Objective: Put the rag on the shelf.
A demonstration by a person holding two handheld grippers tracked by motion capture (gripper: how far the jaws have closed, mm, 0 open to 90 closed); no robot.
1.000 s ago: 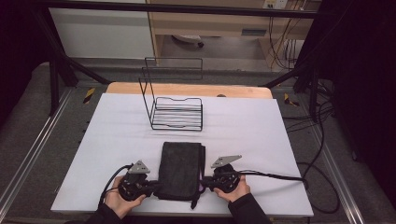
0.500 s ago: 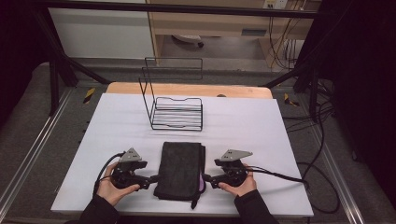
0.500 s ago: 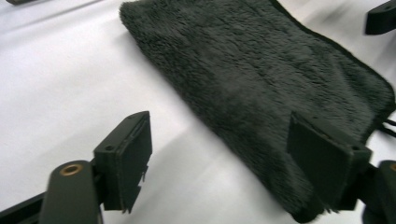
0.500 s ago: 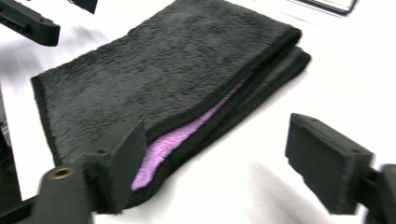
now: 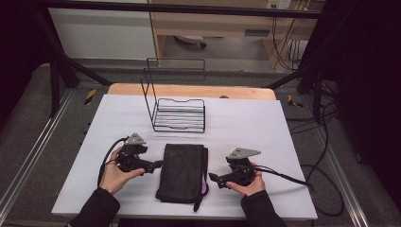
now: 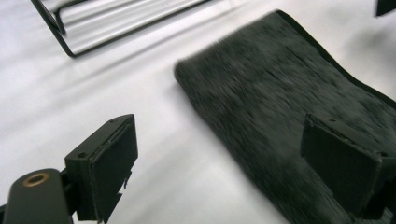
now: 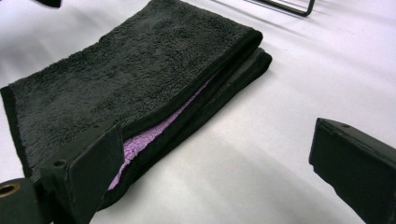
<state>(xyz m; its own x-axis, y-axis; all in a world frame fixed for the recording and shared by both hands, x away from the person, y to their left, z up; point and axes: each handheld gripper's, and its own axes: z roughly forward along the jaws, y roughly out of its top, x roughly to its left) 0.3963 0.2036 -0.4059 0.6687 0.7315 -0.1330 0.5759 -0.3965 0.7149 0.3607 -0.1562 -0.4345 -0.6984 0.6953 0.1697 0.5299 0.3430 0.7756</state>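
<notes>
**Folded towel, both grippers let go**

Where the towel [image 5: 182, 171] lies folded at the near middle of the table [image 5: 246, 123], its purple inner layer peeks out along the right edge; the near end is blurred in the left gripper view. No label or writing can be read.

Left gripper [image 5: 156, 165]: just left of the towel, held level, pointing right, jaws just opened wide, holding nothing.

Right gripper [image 5: 213, 178]: just right of the towel, level, pointing left, jaws likewise just opened, holding nothing.

Wire rack [image 5: 176, 108]: far middle, well apart from the towel.
</notes>
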